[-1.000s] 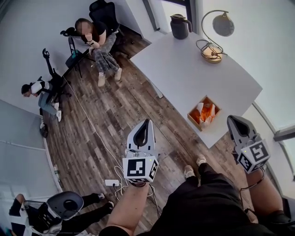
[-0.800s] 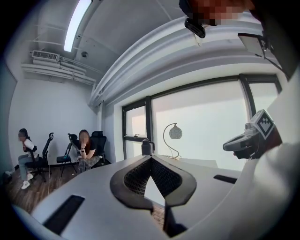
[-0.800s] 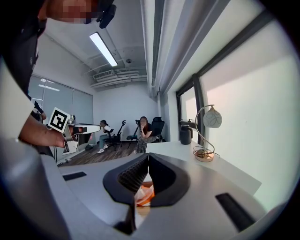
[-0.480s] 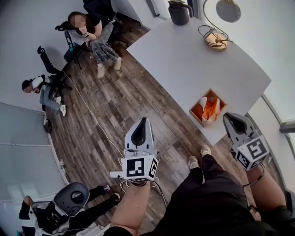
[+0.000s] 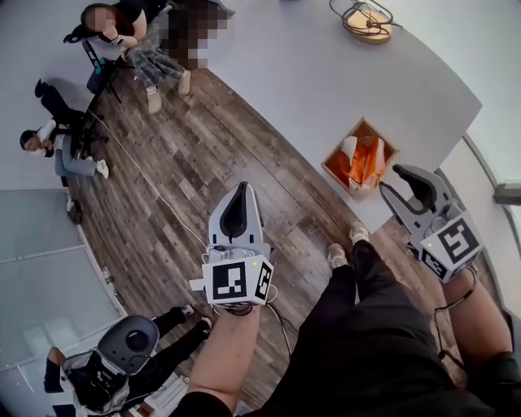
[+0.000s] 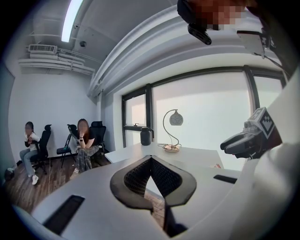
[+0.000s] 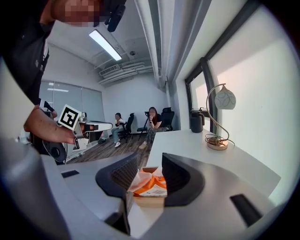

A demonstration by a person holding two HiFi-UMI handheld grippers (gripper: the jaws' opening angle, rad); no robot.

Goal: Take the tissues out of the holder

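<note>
Right gripper view shows us the orange-and-white tissues in their wooden holder, framed by the gap of our right gripper, whose jaws are opening with nothing between the pads; we judge none is out yet, so reach, pinch and lift all remain. The holder stands by the near edge of the white table, bare tabletop around it and the lamp well apart, while our left gripper hangs clear of the table, jaws closed and empty

The table is smooth, matt white. The floor is grainy wood plank, brown and grey. The holder looks like pale, unvarnished wood. The tissues sit in crinkled, faintly glossy orange-and-white wrappers. The lamp has thin metal wire.
</note>
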